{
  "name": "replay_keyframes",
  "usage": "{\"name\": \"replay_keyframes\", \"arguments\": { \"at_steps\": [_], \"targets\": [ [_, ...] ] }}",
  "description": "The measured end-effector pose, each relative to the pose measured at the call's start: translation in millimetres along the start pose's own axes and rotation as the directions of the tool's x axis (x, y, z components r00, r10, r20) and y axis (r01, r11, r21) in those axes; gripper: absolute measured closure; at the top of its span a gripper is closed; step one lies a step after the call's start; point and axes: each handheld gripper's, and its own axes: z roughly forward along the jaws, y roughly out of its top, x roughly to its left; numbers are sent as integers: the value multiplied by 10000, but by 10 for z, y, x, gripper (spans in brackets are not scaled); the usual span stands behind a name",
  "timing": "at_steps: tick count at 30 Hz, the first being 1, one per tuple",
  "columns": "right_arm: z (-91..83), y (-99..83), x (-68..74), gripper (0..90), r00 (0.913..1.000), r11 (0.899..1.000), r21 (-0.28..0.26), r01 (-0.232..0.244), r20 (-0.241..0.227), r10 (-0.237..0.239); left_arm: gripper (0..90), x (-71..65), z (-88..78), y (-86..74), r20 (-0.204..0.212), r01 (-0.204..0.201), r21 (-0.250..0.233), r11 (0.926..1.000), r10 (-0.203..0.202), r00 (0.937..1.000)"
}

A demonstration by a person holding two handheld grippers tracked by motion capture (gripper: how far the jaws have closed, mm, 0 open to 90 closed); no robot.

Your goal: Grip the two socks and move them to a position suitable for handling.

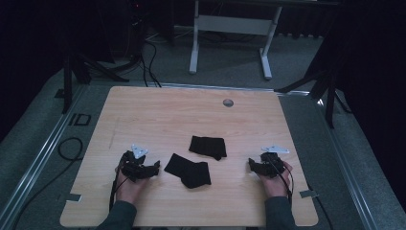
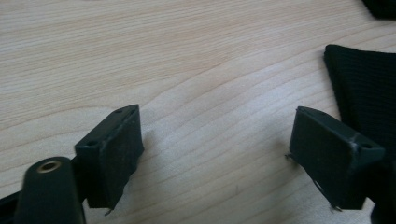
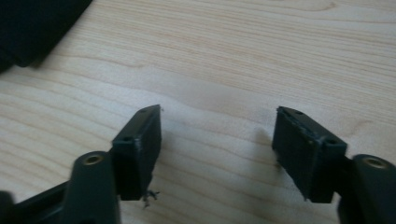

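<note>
Both tools are resting on the tabletop with jaws spread, gripping nothing: the left tool just beside the near black sock, the right tool apart from the far black sock. No writing is showing on either sock.

In my left gripper view, the near black cloth beside my jaw runs off the right edge, and the far cloth is only a corner at the top. In my right gripper view, a cloth is cut by the top-left corner; which one, I cannot tell.
</note>
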Motion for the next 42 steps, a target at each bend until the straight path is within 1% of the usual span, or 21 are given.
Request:
{"name": "replay_keyframes", "arguments": {
  "at_steps": [1, 3, 7, 11, 13, 14, 15, 16, 19, 22, 24, 26, 31, 32, 33, 35, 36, 39, 41, 42],
  "targets": [
    [-6, 2, 8, 366, 10000, 10000, 34, 35, -16, -35, 228, -5, -5, 1, 40, -37, 7, 10000, 36, 10000],
    [-22, 9, 33, 385, 9998, 9998, 79, 166, -109, -165, 248, -13, -11, 2, 50, -47, 20, 10000, 47, 10000],
    [-80, 44, 108, 440, 9985, 9989, -46, 466, -287, -467, 288, -27, -22, 6, 76, -69, 70, 10000, 68, 9999],
    [-134, 86, 217, 469, 9945, 9956, -133, 930, -471, -935, 343, -52, -35, 12, 120, -84, 102, 9999, 83, 9999],
    [-164, 106, 276, 486, 9918, 9942, -188, 1063, -696, -1074, 382, -60, -43, 13, 176, -153, 113, 9998, 151, 9997],
    [-164, 106, 276, 486, 9918, 9942, -188, 1063, -696, -1074, 396, -60, -43, 13, 176, -153, 113, 9998, 151, 9997],
    [-180, 116, 306, 496, 9903, 9933, -205, 1141, -776, -1153, 396, -67, -50, 14, 219, -188, 137, 9997, 185, 9996],
    [-200, 132, 361, 517, 9873, 9916, -222, 1271, -933, -1286, 422, -69, -52, 15, 239, -205, 141, 9997, 201, 9995],
    [-220, 148, 450, 562, 9802, 9879, -186, 1543, -1226, -1554, 443, -68, -58, 15, 315, -289, 156, 9995, 284, 9991],
    [-230, 153, 562, 601, 9702, 9824, -153, 1862, -1551, -1863, 451, -65, -63, 14, 357, -327, 179, 9993, 321, 9988],
    [-235, 158, 632, 619, 9637, 9778, -164, 2087, -1668, -2084, 455, -66, -64, 14, 361, -335, 188, 9993, 328, 9988],
    [-245, 166, 721, 641, 9546, 9728, -246, 2302, -1884, -2306, 458, -66, -65, 14, 368, -343, 195, 9992, 336, 9988],
    [-266, 184, 991, 727, 9227, 9552, -497, 2917, -2487, -2947, 478, -73, -65, 15, 403, -349, 169, 9992, 342, 9986],
    [-266, 186, 1029, 727, 9176, 9524, -537, 3000, -2569, -3034, 484, -75, -65, 15, 413, -338, 152, 9993, 331, 9986],
    [-266, 186, 1029, 727, 9176, 9524, -537, 3000, -2569, -3034, 486, -75, -65, 15, 413, -338, 152, 9993, 331, 9986],
    [-262, 195, 1174, 729, 9019, 9462, -736, 3151, -2873, -3226, 487, -73, -65, 15, 422, -370, 159, 9992, 363, 9984],
    [-261, 199, 1230, 733, 8965, 9445, -767, 3196, -2984, -3276, 487, -73, -65, 15, 420, -370, 158, 9992, 363, 9985],
    [-261, 205, 1379, 751, 8782, 9337, -948, 3452, -3183, -3569, 488, -73, -65, 15, 419, -365, 156, 9992, 358, 9985],
    [-255, 205, 1454, 762, 8674, 9280, -1018, 3584, -3313, -3713, 489, -73, -66, 15, 424, -361, 161, 9992, 354, 9985],
    [-247, 204, 1484, 765, 8649, 9271, -1022, 3606, -3355, -3734, 491, -73, -66, 15, 426, -365, 155, 9992, 358, 9985]
  ]
}}
